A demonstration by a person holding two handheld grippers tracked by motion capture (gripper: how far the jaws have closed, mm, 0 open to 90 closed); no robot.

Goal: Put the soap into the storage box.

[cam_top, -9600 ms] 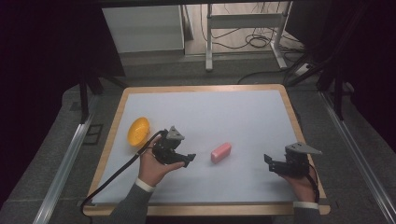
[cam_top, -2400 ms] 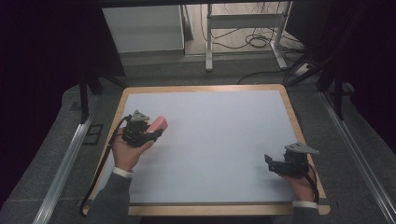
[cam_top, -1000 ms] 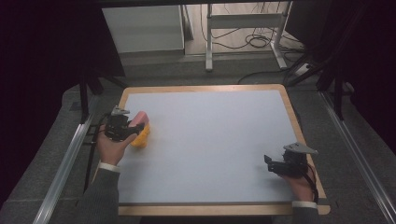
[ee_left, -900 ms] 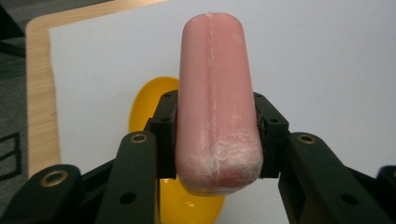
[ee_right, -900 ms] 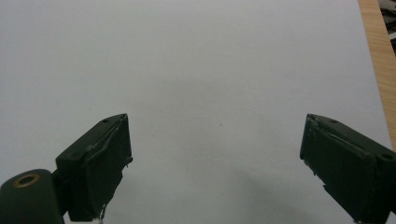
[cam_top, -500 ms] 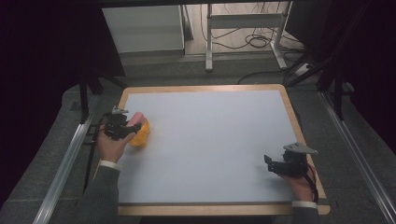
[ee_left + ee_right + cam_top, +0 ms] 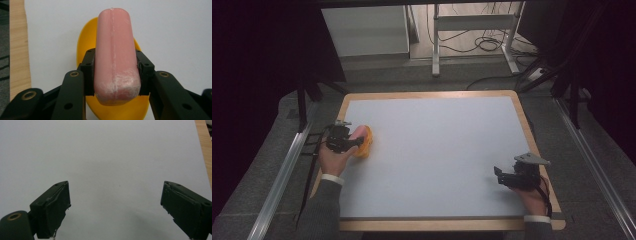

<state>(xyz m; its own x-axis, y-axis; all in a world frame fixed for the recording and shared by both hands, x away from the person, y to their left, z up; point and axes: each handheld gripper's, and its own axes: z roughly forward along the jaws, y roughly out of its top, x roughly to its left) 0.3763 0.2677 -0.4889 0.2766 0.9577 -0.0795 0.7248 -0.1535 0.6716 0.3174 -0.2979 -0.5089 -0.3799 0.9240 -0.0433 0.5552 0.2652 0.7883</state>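
High view first: my left gripper [image 7: 355,141] sits at about nine o'clock on the table [image 7: 437,150], close to the light wooden rim on that side, so I have little room outward and plenty of bare, pale matte surface toward three o'clock. Its jaws are clamped on the pink bar [image 7: 358,131], which hangs directly over the yellow dish [image 7: 365,144]; whether the bar touches the dish I cannot tell.

Left gripper view shows the pink bar [image 7: 116,53] as a smooth, rounded block with a raised seam down its middle and whitish scuffing at the near end, pinched on both long sides by the black pads. Behind it lies the glossy oval yellow dish [image 7: 83,47].

My right gripper [image 7: 501,176] rests near four o'clock, just inside the wooden edge, jaws spread wide over blank tabletop [image 7: 112,157].
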